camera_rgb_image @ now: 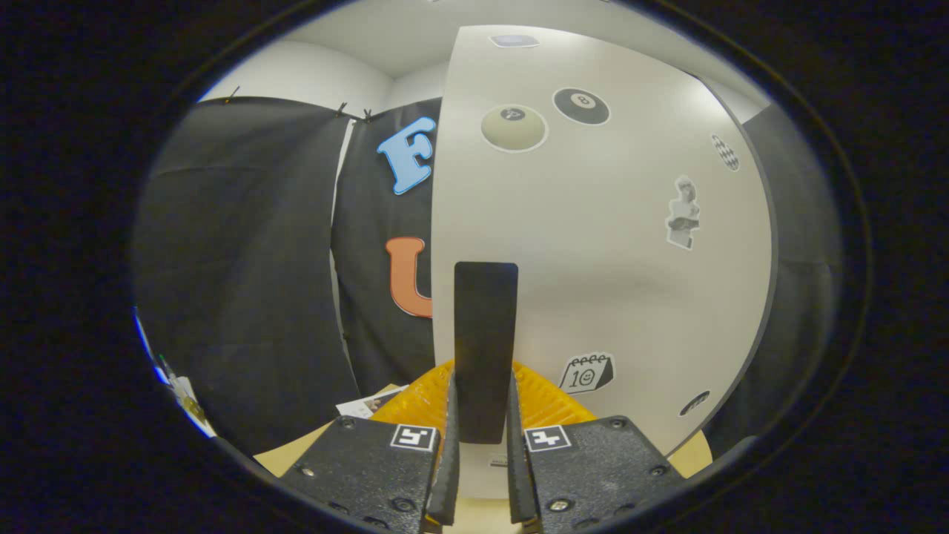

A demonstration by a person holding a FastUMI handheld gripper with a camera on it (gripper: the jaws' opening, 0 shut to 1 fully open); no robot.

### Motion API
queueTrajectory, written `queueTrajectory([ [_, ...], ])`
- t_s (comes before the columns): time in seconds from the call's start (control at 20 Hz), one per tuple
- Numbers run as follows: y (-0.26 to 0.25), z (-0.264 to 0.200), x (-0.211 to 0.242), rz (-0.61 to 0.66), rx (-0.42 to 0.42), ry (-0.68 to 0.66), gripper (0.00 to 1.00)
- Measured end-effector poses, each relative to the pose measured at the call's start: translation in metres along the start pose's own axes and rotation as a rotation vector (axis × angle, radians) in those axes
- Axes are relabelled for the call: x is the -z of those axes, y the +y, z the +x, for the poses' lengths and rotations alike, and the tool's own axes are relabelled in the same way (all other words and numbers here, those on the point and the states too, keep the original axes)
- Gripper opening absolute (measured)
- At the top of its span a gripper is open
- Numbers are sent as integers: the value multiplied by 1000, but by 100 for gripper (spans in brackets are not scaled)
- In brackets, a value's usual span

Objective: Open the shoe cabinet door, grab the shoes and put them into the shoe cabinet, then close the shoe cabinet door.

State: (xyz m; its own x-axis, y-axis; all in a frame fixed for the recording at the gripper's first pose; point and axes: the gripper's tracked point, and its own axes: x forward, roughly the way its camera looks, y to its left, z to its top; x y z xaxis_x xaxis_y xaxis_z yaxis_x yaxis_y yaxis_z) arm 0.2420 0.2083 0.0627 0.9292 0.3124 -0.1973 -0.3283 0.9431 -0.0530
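The white shoe cabinet door point(615, 245), dotted with stickers, stands right in front of me and fills most of what lies ahead. A tall black handle point(485, 334) runs down the door near its left edge. My gripper point(482, 415) has both fingers pressed against the lower part of that handle, one on each side, so it is shut on it. No shoes are in sight.
Black booth cloth point(245, 259) hangs to the left of the door and behind it. A pale wooden floor or base point(296, 452) shows below, with a small printed card point(367, 404) lying on it just left of the fingers.
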Motion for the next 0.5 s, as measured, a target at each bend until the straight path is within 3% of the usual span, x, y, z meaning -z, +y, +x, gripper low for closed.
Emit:
queueTrajectory([
  [0.5, -19, -104, 11, -20, -107, -4, 30],
])
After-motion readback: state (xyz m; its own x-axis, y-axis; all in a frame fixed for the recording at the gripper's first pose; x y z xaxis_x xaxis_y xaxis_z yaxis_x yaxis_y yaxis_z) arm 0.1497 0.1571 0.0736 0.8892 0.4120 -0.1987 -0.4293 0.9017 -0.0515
